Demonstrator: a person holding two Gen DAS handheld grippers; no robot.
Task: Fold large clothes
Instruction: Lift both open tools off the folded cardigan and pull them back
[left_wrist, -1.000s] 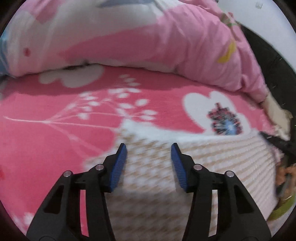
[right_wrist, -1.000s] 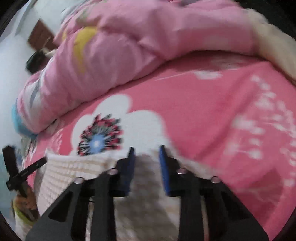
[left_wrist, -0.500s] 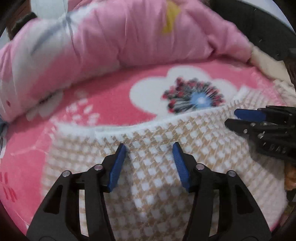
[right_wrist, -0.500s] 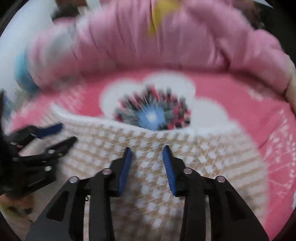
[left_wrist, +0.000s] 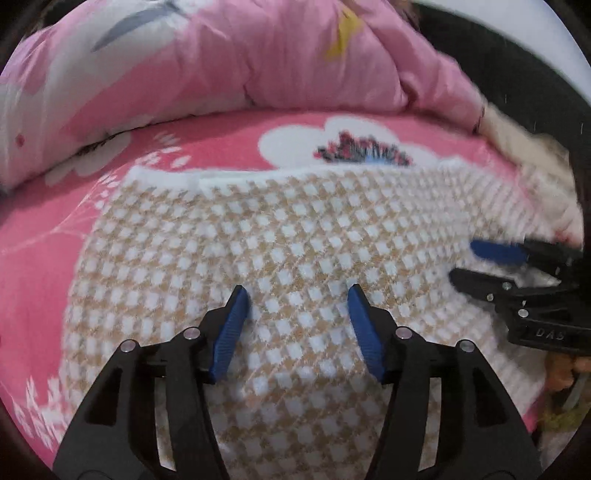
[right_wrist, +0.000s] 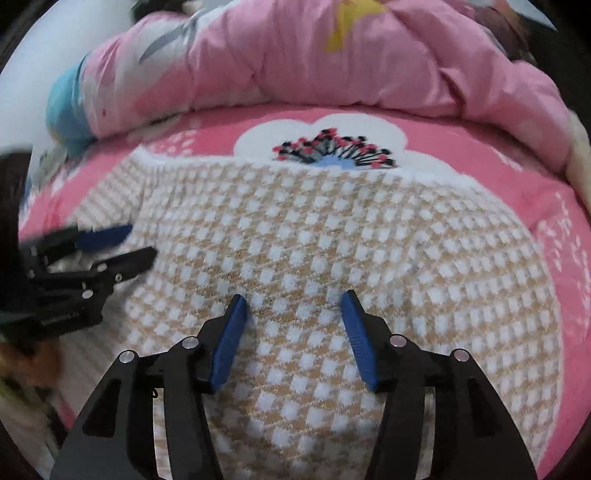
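Observation:
A beige-and-white houndstooth garment lies spread on the pink flowered bed blanket, its white-trimmed far edge just under a printed flower. My left gripper hovers over the garment's near part, open, with only cloth showing beneath the blue pads. My right gripper hangs over the same garment with its jaws opening and nothing pinched between them. Each gripper shows in the other's view: the right gripper at the garment's right side, the left gripper at its left side.
A bulky pink quilt is heaped along the far side of the bed. A cream fleecy cloth lies at the far right. Dark surroundings lie beyond the bed's right edge.
Both views have swung across the bed, so the garment now fills them. The right gripper's jaws have spread from nearly shut to wide apart. Each gripper has come into the other's view.

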